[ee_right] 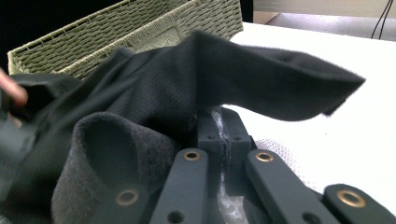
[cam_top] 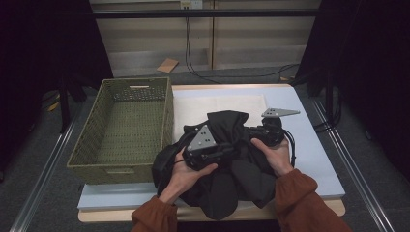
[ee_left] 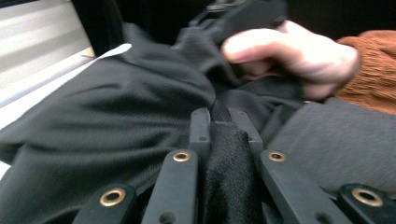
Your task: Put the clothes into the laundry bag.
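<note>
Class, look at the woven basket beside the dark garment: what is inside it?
The woven basket shows only its own woven floor, with nothing lying in it. The strip just behind its near wall is hidden from the high view.

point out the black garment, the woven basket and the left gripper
black garment (cam_top: 251, 181): high view, front fold
woven basket (cam_top: 92, 130): high view, left wall
left gripper (ee_left: 219, 116): left gripper view, between fingers pinching cloth

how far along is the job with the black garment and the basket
Done: both grippers, left gripper and right gripper, are clamped on folds of the black garment, bunched on the table. In hand: gathering it. Left: the woven basket holds nothing yet.
</note>
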### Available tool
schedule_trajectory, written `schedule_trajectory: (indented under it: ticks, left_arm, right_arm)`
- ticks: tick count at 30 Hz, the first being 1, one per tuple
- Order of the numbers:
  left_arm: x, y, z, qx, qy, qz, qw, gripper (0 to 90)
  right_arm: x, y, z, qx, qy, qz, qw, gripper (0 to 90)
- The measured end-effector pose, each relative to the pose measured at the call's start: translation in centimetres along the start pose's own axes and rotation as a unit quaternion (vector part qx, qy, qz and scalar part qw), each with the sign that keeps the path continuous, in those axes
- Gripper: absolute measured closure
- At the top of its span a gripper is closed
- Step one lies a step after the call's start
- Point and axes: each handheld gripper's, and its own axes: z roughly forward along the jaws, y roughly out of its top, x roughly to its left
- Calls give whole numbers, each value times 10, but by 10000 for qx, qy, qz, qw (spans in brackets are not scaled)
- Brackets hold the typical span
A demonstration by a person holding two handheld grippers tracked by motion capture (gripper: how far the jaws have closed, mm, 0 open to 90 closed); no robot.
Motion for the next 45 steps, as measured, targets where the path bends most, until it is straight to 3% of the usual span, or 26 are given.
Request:
schedule_trajectory:
  ticks: [3,8,10,12,13,17,19,24,25,28,31,35,42,45]
  left_arm:
    - [-7,1,12,45,-141,107,9998,821]
    - [-16,-5,29,72,-462,80,9989,825]
    - [-17,-11,37,78,-389,84,9992,827]
    - [-13,-16,43,93,-449,-36,9989,828]
    - [-14,-17,45,225,-330,59,9992,829]
    - [-12,-23,54,356,-218,132,9990,830]
    - [-9,-28,61,375,-87,47,9992,831]
    - [-3,-39,71,514,221,67,9984,832]
    - [-2,-41,72,458,176,50,9988,832]
    - [4,-44,71,324,102,-140,9993,829]
    - [4,-43,67,283,108,-93,9995,813]
    - [7,-40,55,184,-25,-297,9994,750]
    - [7,-31,21,112,158,-108,9998,592]
    - [12,-23,8,75,204,-119,9997,542]
  right_arm:
    - [1,1,2,-4,-35,8,10000,886]
    - [2,2,0,-68,3,-4,10000,886]
    - [4,2,0,-66,1,-50,10000,886]
    - [6,3,0,-86,-4,-72,9999,887]
    - [7,4,0,-96,-3,-83,9999,887]
    - [11,9,-5,-176,41,-118,9998,887]
    - [13,12,-7,-215,77,-146,9996,888]
    - [19,17,-14,-294,68,-199,9993,888]
    - [19,18,-15,-293,73,-187,9994,888]
    - [20,15,-13,-268,97,-195,9994,888]
    - [19,11,-9,-217,91,-157,9996,888]
    - [19,9,-6,-178,90,-167,9997,888]
    - [17,4,-1,-101,133,-158,9997,888]
    - [17,4,-1,-83,148,-165,9997,888]
